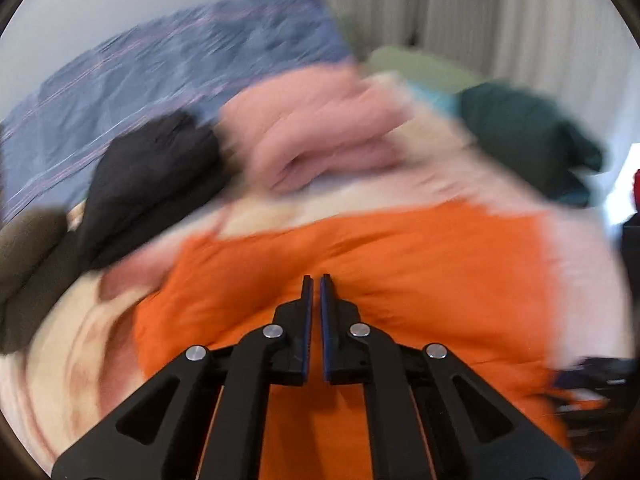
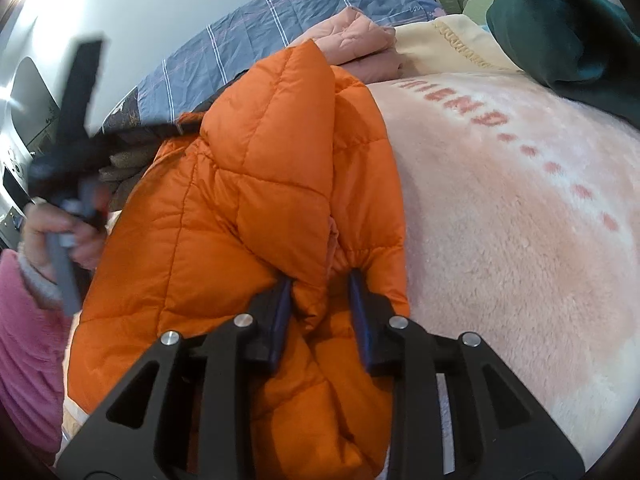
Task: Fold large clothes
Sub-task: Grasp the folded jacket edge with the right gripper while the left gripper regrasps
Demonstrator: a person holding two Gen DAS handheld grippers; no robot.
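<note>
On the bed, left wrist view first: the left gripper [image 1: 316, 280] hangs over the orange puffer jacket [image 1: 400, 280], jaws clenched nearly pad to pad, a thin slit between them; whether any fabric is pinched cannot be told, since no cloth shows in the gap and the frame is heavily motion-blurred. The jacket lies spread on the pink fleece blanket [image 1: 568, 248], with a pink quilted garment [image 1: 320, 128], a black garment [image 1: 156, 176] and a dark green garment [image 1: 532, 128] heaped beyond it, and a blue striped sheet [image 1: 160, 64] further back. Right wrist view: the right gripper [image 2: 320, 280] has a bunched ridge of the orange jacket [image 2: 224, 200] between its jaws, pads pressing on either side of it, so it is grasping the jacket. The person's hand [image 2: 60, 240] with the other gripper sits at the jacket's far-left edge, blurred. Judgement: a fold of the jacket is being set up. To do it well, both grips should take shell and lining together at matching edge points, lift evenly and lay the panel over without dragging. Material notes: shell is smooth, slightly glossy nylon-like cloth, diamond-quilted, puffy and springy; likely slippery and inclined to spring open again. The blanket is deep plush with darker pink lettering, likely grippy underneath.
</note>
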